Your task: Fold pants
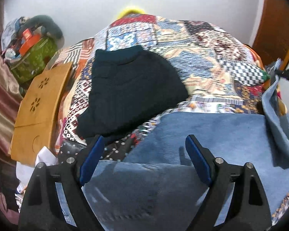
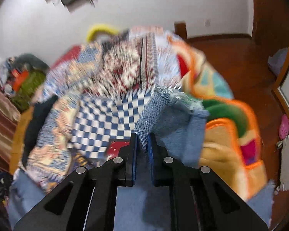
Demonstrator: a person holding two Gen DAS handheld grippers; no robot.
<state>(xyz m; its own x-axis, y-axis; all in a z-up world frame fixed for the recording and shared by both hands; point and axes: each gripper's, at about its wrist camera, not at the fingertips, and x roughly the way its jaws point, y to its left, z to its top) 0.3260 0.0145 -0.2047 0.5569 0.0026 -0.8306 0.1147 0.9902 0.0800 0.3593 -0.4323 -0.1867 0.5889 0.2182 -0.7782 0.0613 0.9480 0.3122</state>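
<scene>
Blue denim pants point(image 1: 212, 134) lie on a patchwork bedspread point(image 1: 192, 48). My left gripper point(image 1: 144, 150) is open, its blue-padded fingers spread wide just above the flat denim. My right gripper point(image 2: 143, 144) is shut on the frayed hem of a pants leg point(image 2: 173, 115) and holds it lifted off the bed. That lifted leg and the right gripper's tip show at the right edge of the left wrist view point(image 1: 275, 115).
A folded dark garment point(image 1: 133, 94) lies on the bed beyond the pants. A brown paper bag point(image 1: 40, 111) and a pile of clutter point(image 1: 32, 46) sit at the left. A colourful orange-edged blanket point(image 2: 231, 134) hangs at the right above the wooden floor point(image 2: 240, 67).
</scene>
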